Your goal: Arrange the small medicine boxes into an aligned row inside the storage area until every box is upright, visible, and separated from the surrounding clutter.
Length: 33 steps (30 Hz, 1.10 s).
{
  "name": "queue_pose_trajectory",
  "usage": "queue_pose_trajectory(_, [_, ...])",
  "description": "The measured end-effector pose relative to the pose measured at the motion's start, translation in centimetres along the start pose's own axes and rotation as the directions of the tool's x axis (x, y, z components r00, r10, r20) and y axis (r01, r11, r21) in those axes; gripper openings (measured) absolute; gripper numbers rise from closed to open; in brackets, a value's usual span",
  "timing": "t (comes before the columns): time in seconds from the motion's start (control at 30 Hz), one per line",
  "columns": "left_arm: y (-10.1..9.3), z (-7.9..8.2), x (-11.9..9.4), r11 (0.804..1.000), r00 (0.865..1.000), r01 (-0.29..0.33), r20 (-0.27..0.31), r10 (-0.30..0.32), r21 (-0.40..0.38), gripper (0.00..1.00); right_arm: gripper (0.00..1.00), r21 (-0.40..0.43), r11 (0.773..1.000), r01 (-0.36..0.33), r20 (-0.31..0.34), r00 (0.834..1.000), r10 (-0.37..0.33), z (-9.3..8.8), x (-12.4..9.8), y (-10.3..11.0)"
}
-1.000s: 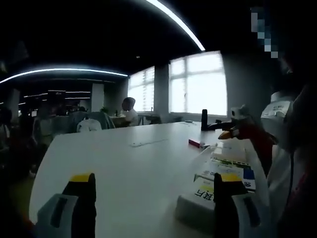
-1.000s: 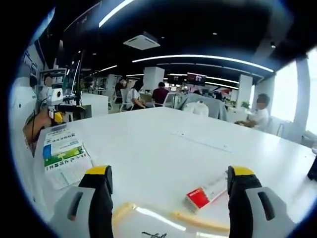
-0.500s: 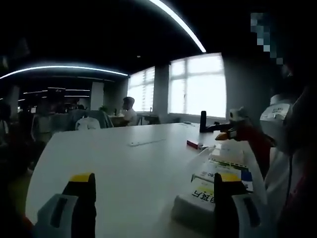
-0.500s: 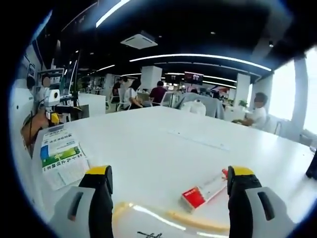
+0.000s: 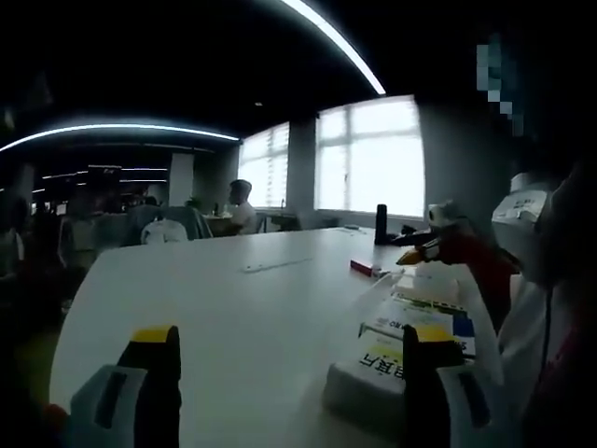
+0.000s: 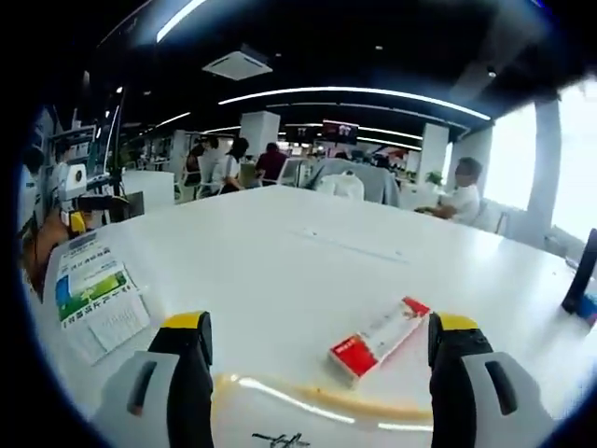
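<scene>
A long red and white medicine box [image 6: 377, 334] lies flat on the white table [image 6: 280, 271], just ahead of my right gripper [image 6: 317, 359], whose jaws stand open with nothing between them. A clear tray rim [image 6: 308, 406] curves between the jaws. Flat green and white boxes [image 6: 91, 297] lie at the left. In the left gripper view, my left gripper [image 5: 291, 359] is open over the bare table [image 5: 215, 308]. A white box with dark characters [image 5: 378, 369] and flat packs [image 5: 424, 313] lie by its right jaw. The other gripper [image 5: 438, 245] shows at the right, and the red box [image 5: 366, 269] lies far off.
A dark bottle [image 5: 381, 224] stands near the window side of the table. A person's torso [image 5: 541, 280] fills the right edge of the left gripper view. People sit at desks [image 6: 280, 168] beyond the table's far edge. A seated person [image 6: 462, 191] is at the far right.
The right gripper view has swung leftward, so the red box now lies nearer the middle between the jaws. The left gripper view has barely shifted. Both grippers stay open.
</scene>
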State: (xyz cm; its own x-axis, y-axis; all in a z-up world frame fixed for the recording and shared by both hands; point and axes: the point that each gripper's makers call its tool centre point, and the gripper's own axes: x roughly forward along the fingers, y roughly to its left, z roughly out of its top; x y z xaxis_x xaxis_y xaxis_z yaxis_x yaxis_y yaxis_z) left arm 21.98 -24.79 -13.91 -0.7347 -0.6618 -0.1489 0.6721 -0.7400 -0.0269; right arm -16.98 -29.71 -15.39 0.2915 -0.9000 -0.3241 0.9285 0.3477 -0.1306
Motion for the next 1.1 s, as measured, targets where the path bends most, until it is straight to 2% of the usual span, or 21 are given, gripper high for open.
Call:
queue_pose_trajectory(0.1, [0.3, 0.2, 0.0, 1.000, 1.000, -0.009, 0.008, 0.009, 0.000, 1.00, 0.94, 0.013, 0.998, 0.055, -0.021, 0.998, -0.055, -0.6, 0.5, -0.8])
queue_pose_trajectory(0.2, [0.7, 0.4, -0.1, 1.000, 1.000, -0.020, 0.014, 0.020, 0.002, 1.00, 0.90, 0.030, 0.994, 0.108, -0.049, 0.993, -0.106, -1.5, 1.4, -1.7])
queue_pose_trajectory(0.3, [0.8, 0.6, -0.1, 1.000, 1.000, -0.022, 0.020, 0.022, 0.001, 1.00, 0.89, 0.044, 0.992, 0.114, -0.094, 0.990, -0.109, -2.7, 2.5, -2.1])
queue_pose_trajectory(0.37, [0.7, 0.5, -0.1, 1.000, 1.000, -0.019, 0.021, 0.019, 0.002, 0.99, 0.85, 0.046, 0.992, 0.114, -0.105, 0.989, -0.109, -3.1, 2.9, -2.2])
queue_pose_trajectory(0.4, [0.7, 0.4, -0.1, 1.000, 1.000, -0.019, 0.017, 0.019, 0.009, 0.99, 0.84, 0.057, 0.989, 0.137, -0.137, 0.982, -0.128, -3.8, 3.0, -2.6])
queue_pose_trajectory(0.43, [0.7, 0.3, -0.2, 1.000, 1.000, -0.022, 0.014, 0.022, 0.014, 0.99, 0.84, 0.055, 0.988, 0.146, -0.142, 0.980, -0.137, -4.0, 3.2, -2.7])
queue_pose_trajectory(0.53, [0.7, 0.2, -0.3, 1.000, 1.000, -0.023, 0.009, 0.023, 0.021, 0.99, 0.81, 0.071, 0.986, 0.148, -0.152, 0.979, -0.136, -4.4, 3.4, -2.7])
queue_pose_trajectory(0.6, [0.8, 0.1, -0.3, 0.999, 1.000, -0.026, 0.006, 0.026, 0.026, 0.97, 0.78, 0.092, 0.987, 0.128, -0.167, 0.980, -0.112, -4.7, 3.9, -2.3])
queue_pose_trajectory(0.7, [1.3, 0.1, -0.4, 0.998, 0.999, -0.039, -0.002, 0.039, 0.041, 0.96, 0.76, 0.086, 0.989, 0.122, -0.195, 0.975, -0.103, -5.2, 4.5, -2.1])
queue_pose_trajectory(0.9, [1.5, 0.2, -0.4, 0.998, 0.999, -0.044, 0.002, 0.044, 0.038, 0.95, 0.71, 0.079, 0.988, 0.130, -0.277, 0.955, -0.103, -6.5, 5.3, -2.3])
queue_pose_trajectory(0.97, [1.4, -0.2, -0.5, 0.998, 0.999, -0.047, -0.018, 0.048, 0.049, 0.95, 0.69, 0.124, 0.986, 0.109, -0.287, 0.955, -0.070, -6.5, 5.4, -2.2])
queue_pose_trajectory(1.1, [1.3, -0.2, -0.6, 0.997, 0.999, -0.047, -0.019, 0.049, 0.059, 0.94, 0.66, 0.145, 0.982, 0.118, -0.284, 0.956, -0.073, -6.4, 6.2, -2.5])
